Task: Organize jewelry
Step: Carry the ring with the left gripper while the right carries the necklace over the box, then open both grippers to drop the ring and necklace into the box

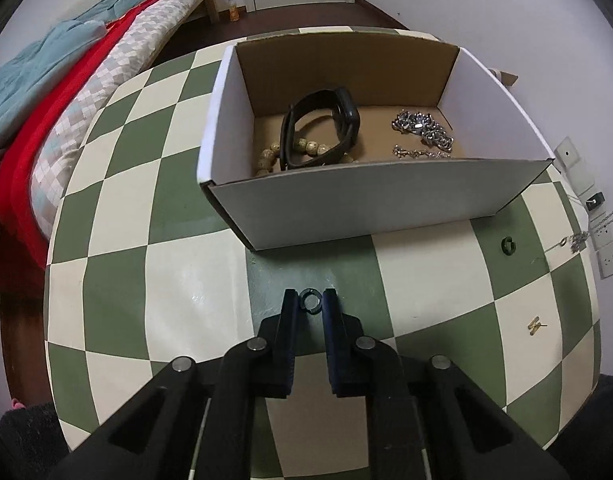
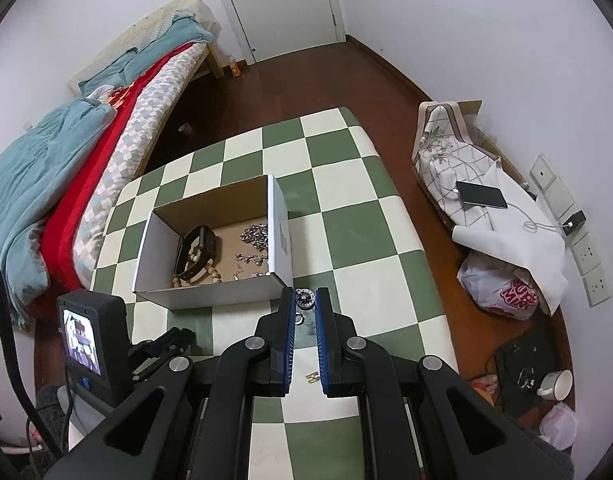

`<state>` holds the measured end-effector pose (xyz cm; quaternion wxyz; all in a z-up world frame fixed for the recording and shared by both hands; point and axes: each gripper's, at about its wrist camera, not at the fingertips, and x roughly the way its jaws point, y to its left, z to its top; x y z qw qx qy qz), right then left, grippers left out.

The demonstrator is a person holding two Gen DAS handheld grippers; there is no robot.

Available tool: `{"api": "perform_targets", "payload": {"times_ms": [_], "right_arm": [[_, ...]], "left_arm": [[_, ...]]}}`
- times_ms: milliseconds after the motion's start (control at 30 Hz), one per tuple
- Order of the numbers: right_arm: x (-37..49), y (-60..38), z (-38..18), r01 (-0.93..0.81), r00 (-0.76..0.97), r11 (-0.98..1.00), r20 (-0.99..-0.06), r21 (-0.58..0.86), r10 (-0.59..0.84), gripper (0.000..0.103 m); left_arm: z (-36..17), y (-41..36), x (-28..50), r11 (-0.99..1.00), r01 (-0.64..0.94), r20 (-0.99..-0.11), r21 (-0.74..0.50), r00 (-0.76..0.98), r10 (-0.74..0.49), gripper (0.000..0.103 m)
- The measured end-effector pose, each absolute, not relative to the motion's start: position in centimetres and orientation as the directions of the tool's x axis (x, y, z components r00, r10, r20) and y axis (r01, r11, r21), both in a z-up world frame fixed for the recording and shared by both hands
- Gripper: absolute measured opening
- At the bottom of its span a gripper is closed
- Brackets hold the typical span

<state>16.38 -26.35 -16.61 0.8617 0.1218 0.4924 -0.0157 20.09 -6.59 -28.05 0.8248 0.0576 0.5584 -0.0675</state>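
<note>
Jewelry sits partly in the cardboard box (image 1: pixel 370 200), partly loose on the green-and-cream checked table (image 1: pixel 178 264). Inside the box: black watch (image 1: pixel 322 128) lying over a bead bracelet (image 1: pixel 302 150) on the left side, a heap of silver chain (image 1: pixel 424 126) at the far right, and a thinner silver chain (image 1: pixel 420 154) just in front of that heap.

Left gripper (image 1: pixel 311 301) is low over the table, just in front of the box's near wall. Jaws narrow, w/ a small dark ring (image 1: pixel 311 300) between the tips; pads look to touch it on both sides, ring at table level.

Right gripper (image 2: pixel 305 300) hangs near the box's near right corner, jaws narrow, pinching a silver necklace (image 2: pixel 305 298) bunched at the tips, w/ a bit hanging down below. Same necklace shows at the right edge of the left cam, dangling off the table's side.

Loose on the table: a green ring (image 1: pixel 507 245) right of the box, apart from it, and a small gold clip (image 1: pixel 535 326) nearer, well to the right of the left gripper. Gold clip also shows between the right gripper's fingers, lower down.

Bed (image 2: pixel 66 168) w/ teal and red blankets lies left of the table.
</note>
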Motion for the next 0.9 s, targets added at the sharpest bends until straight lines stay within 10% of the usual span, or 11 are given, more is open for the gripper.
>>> {"api": "perform_targets", "payload": {"times_ms": [600, 900], "right_arm": [[17.7, -23.2, -10.2, 0.021, 0.59, 0.968, -0.784, 0.252, 0.191, 0.01], [24.3, -21.3, -11.9, -0.02, 0.513, 0.957, -0.818, 0.29, 0.258, 0.01]], "left_arm": [[-14.5, -4.9, 21.1, 0.979, 0.184, -0.832, -0.09, 0.526, -0.176, 0.009], [-16.5, -3.1, 29.4, 0.966, 0.152, -0.893, -0.211, 0.372, -0.253, 0.01]]}}
